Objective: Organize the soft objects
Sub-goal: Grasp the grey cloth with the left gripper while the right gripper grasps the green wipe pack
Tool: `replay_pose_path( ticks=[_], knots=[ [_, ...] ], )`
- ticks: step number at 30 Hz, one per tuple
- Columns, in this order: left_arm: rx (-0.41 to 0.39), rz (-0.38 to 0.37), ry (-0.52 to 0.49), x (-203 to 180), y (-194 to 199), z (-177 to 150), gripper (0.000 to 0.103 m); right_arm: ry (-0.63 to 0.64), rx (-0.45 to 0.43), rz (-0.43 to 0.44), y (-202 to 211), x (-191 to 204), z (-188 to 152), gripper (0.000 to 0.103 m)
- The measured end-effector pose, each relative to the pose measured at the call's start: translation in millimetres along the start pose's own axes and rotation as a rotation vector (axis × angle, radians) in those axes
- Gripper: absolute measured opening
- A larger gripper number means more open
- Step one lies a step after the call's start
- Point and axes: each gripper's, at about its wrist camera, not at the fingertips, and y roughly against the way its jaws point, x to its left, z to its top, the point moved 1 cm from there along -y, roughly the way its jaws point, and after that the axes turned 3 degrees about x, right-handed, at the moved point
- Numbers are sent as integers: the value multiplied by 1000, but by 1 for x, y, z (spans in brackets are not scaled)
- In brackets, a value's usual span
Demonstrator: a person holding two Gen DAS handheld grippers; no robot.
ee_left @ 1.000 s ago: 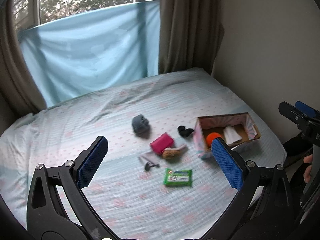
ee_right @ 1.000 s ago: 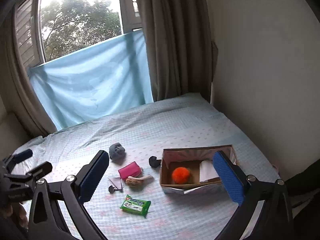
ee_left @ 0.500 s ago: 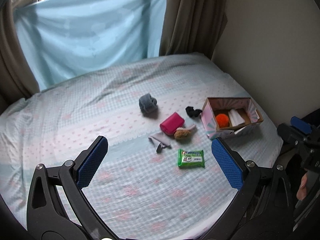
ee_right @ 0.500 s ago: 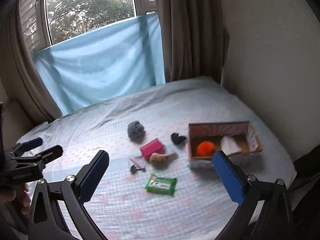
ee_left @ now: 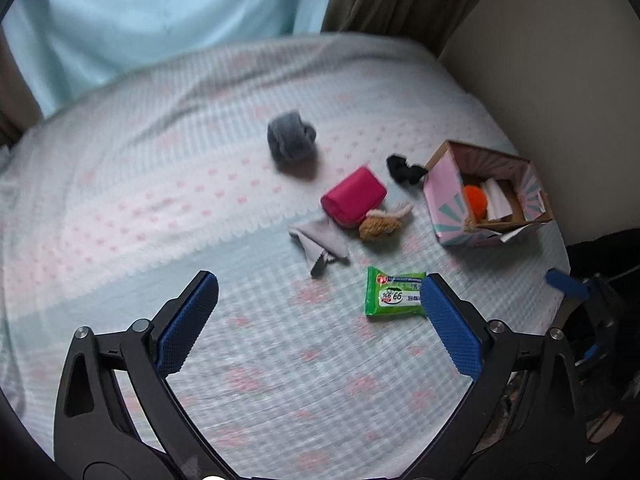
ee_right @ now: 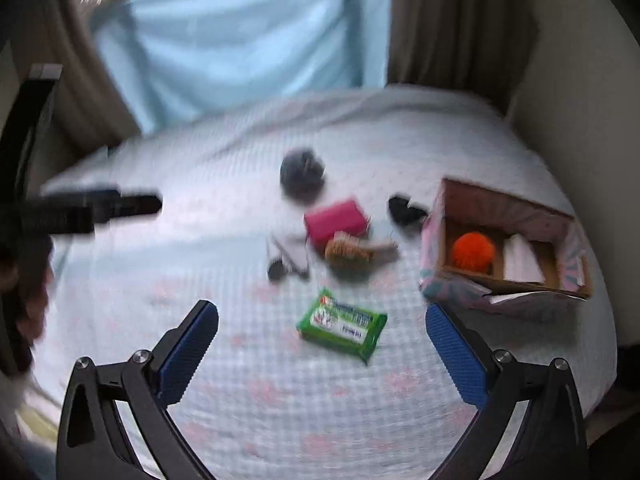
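Left wrist view: the box (ee_left: 446,196) sits at three o'clock on the bed (ee_left: 160,200), already holding an orange ball (ee_left: 475,200) and a white item (ee_left: 496,200) — two things stowed. Six lie loose at centre, the green packet (ee_left: 394,292) nearest. The left gripper (ee_left: 318,320) and right gripper (ee_right: 320,348) hover, fingers spread, empty — most work remains.

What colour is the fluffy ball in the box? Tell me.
Orange. The ball sits inside the box, clearest in the right wrist view.

Both wrist views overlook the same bed (ee_left: 160,208).
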Motion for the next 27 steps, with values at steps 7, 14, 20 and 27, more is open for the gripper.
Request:
replay_pose_path(
  ticks=[7,14,20,27],
  knots=[
    [120,2,41,10,-81,20,98,149,156,16,-89,-11,-4,103],
    [250,-5,60,9,-165,39,98,478,317,26,-164,-8,-15,103],
    [346,18,33,-2,-228,47,98,652,399,116,-203,-1,-17,103],
    [425,57,18,-9,-275,48,91,794,478,136,-236,8,-29,103]
  ],
)
